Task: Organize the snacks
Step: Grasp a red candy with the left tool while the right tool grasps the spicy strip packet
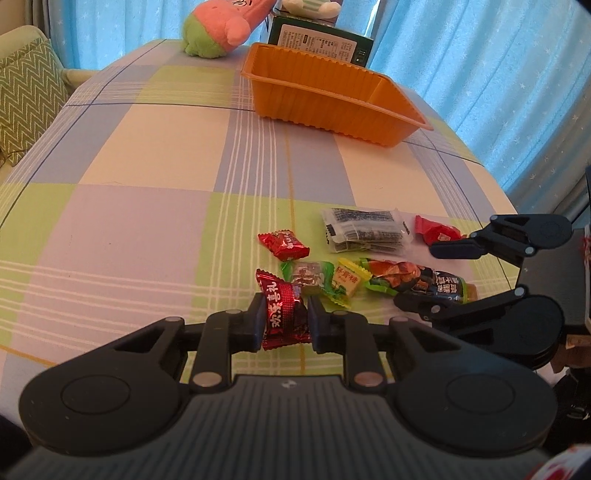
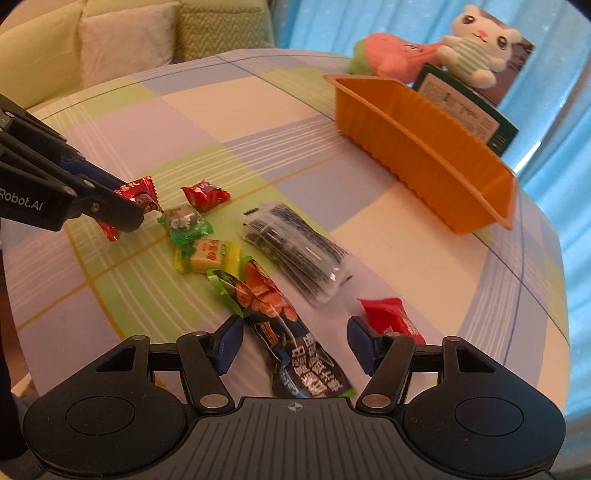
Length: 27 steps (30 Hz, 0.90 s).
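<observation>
My left gripper [image 1: 286,325] is shut on a red foil candy [image 1: 282,312], which also shows in the right wrist view [image 2: 135,194]. My right gripper [image 2: 293,349] is open, its fingers on either side of a long dark snack packet [image 2: 295,354], also seen in the left wrist view [image 1: 424,282]. On the checked tablecloth lie another red candy [image 1: 282,244], a green-wrapped candy [image 1: 310,280], a yellow candy [image 1: 349,280], a clear pack of dark strips [image 1: 364,230] and a red packet [image 1: 436,230]. The orange tray [image 1: 332,98] stands empty at the far side.
A green box [image 1: 319,46] and plush toys [image 1: 218,29] stand behind the tray. A sofa with cushions [image 2: 129,40] is beyond the table's far left edge. Blue curtains [image 1: 498,74] hang at the right.
</observation>
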Each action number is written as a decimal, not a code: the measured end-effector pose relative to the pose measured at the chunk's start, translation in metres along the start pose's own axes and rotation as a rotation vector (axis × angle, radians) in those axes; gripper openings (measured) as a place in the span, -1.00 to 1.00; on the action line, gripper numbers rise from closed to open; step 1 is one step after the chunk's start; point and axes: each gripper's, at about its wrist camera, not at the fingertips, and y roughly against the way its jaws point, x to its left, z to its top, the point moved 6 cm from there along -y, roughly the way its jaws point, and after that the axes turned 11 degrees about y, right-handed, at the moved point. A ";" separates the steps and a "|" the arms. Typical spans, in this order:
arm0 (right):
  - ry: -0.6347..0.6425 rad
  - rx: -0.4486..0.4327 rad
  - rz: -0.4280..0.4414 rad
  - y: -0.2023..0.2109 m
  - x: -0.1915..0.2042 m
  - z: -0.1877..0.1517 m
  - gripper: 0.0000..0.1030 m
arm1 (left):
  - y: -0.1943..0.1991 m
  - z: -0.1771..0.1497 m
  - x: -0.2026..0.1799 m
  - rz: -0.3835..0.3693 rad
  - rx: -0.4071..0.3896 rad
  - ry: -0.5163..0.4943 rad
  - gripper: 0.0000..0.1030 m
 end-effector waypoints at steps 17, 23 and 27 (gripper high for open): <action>-0.251 0.015 0.054 0.011 0.013 0.006 -0.40 | 0.003 -0.003 0.003 -0.019 0.000 0.007 -0.60; -0.267 -0.029 0.004 0.006 0.018 0.006 -0.39 | 0.000 -0.006 0.003 -0.021 0.004 0.006 -0.60; -0.293 -0.052 -0.039 0.010 0.026 0.002 -0.43 | 0.001 -0.007 0.002 -0.024 0.003 -0.006 -0.60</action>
